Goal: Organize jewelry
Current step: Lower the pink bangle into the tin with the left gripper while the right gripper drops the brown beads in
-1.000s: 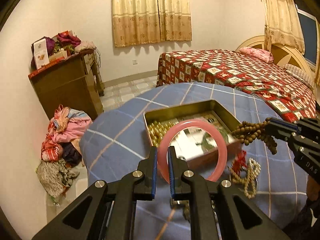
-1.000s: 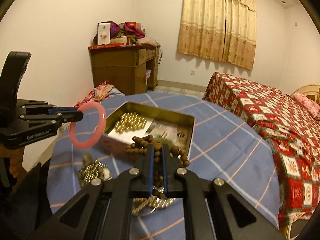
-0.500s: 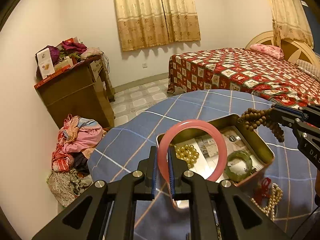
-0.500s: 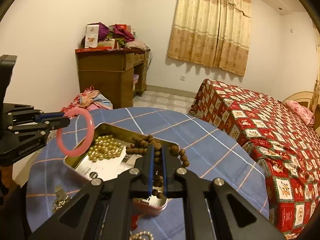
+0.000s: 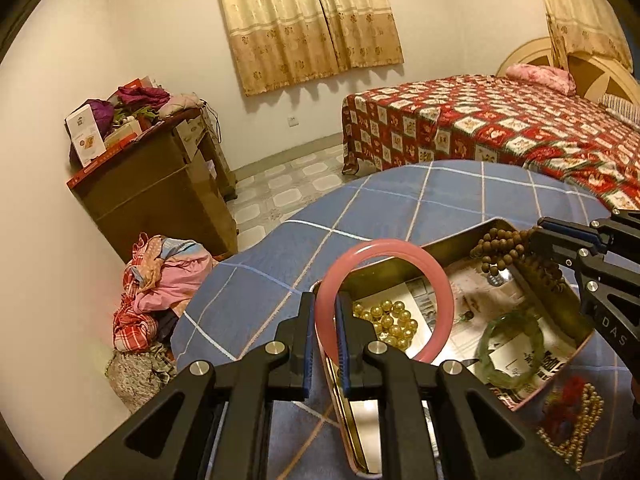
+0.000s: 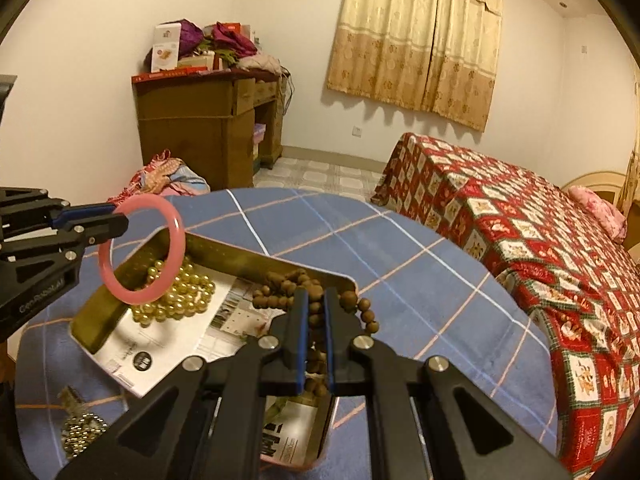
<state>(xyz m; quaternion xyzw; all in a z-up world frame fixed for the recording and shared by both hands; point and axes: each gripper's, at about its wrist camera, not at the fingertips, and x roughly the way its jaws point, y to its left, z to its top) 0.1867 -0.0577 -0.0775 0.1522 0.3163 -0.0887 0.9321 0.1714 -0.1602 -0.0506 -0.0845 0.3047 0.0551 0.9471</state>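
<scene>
Overhead: glossy pink bangle (image 5: 384,300), knobbly wooden beads (image 6: 316,296), gold tin (image 5: 448,248).

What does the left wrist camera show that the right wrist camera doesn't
Only the left wrist view shows the green bangle lying in the tin and the red tassel on the tablecloth beside the tin. Only the right wrist view shows the lettering on the side of the left gripper. Both show the pink bangle clamped in the left gripper, the brown bead string clamped in the right gripper, the gold beads, the metal tin, the bed and the curtains.
</scene>
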